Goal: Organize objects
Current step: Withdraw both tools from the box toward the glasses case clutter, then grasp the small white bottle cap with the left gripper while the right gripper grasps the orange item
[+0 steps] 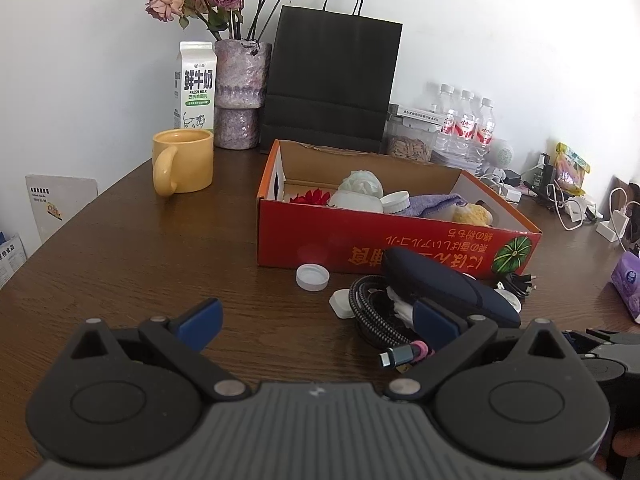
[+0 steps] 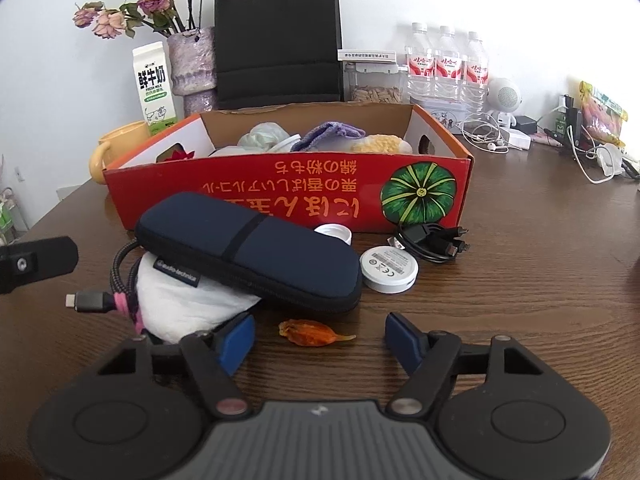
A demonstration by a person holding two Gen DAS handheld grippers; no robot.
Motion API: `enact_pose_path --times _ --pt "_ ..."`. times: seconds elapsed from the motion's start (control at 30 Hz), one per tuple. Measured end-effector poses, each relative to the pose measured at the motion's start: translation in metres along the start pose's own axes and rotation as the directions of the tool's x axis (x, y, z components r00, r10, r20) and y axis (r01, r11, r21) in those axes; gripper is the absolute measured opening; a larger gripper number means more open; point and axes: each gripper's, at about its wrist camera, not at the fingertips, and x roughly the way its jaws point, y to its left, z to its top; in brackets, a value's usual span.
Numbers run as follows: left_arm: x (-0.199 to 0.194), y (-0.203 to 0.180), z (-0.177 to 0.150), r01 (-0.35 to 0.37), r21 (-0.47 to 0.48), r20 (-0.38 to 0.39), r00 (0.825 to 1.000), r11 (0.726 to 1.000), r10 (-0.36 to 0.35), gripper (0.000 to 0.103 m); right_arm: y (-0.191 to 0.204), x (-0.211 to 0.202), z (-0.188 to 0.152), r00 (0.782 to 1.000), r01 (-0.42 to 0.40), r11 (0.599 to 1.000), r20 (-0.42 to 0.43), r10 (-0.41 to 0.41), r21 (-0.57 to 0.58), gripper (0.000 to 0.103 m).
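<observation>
Fingers of right gripper [image 2: 320,338] part-open around dried orange petal [image 2: 314,333], not pinching; needed centring, gentle squeeze, thing looking brittle.

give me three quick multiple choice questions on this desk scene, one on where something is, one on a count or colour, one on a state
1. Where does the dark blue pouch lie?
A. inside the red box
B. on the table in front of the red box
C. inside the black paper bag

2. How many water bottles stand behind the box?
A. one
B. three
C. five

3. How do the jaws of the right gripper stand?
A. open, the orange dried scrap between them untouched
B. shut on the pouch
C. shut on a cable

Key: 1 B, the pouch rests outside the front wall, partly on a white cloth; 2 B, three red-labelled bottles; 3 A, both pads stand clear of the scrap.
</observation>
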Motion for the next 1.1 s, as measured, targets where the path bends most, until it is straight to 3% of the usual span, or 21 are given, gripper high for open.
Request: enact_pose_path --times 0.33,0.7,1.1 --pt "0.004 0.004 -0.003 -0.009 -0.017 -0.013 1.000 1.000 0.008 0.103 0.001 -0.004 -0.003 0.999 -0.026 0.999 0.030 0.027 -0.021 0.040" --pt "0.004 0.002 -0.003 -0.017 -0.009 -0.015 1.000 1.000 0.017 0.103 -0.011 -0.010 -0.005 0.996 -0.075 0.997 0.045 0.075 0.001 0.039" --pt "0.013 0.012 0.007 -0.076 -0.006 -0.019 0.997 0.997 0.076 0.103 -0.030 -0.032 -0.009 0.986 -0.082 0.996 0.142 0.086 -0.031 0.039"
